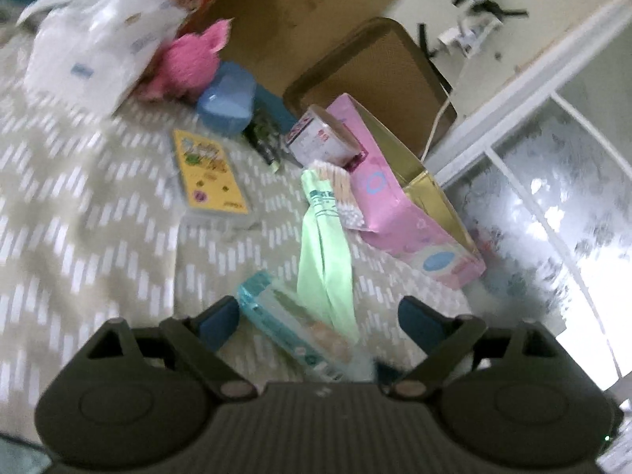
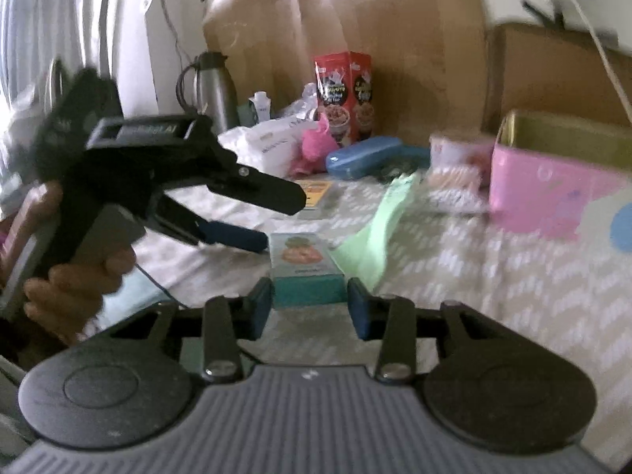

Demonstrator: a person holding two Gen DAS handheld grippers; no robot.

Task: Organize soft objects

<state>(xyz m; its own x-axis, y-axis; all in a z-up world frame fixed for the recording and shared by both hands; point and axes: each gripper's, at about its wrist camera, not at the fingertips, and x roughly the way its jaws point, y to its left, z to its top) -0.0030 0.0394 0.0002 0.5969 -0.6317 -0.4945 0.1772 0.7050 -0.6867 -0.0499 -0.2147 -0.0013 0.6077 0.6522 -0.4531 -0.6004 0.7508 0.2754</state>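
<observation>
On the chevron bedspread point(image 1: 87, 213), your left tool point(image 1: 316, 316) gapes; the right tool point(image 2: 310, 306) straddles the teal box point(image 2: 304, 272); cardboard point(image 2: 355, 19) stands at twelve o'clock.

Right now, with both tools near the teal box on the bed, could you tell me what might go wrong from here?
1. The right tool straddles the teal box, a rigid thing; closing may grab it rather than the green cloth.
2. The cloth's far end lies by the cotton swabs and pink box; pulling it might drag the swabs along.
3. The left tool hovers close by, wide open; the two tools could collide.
</observation>
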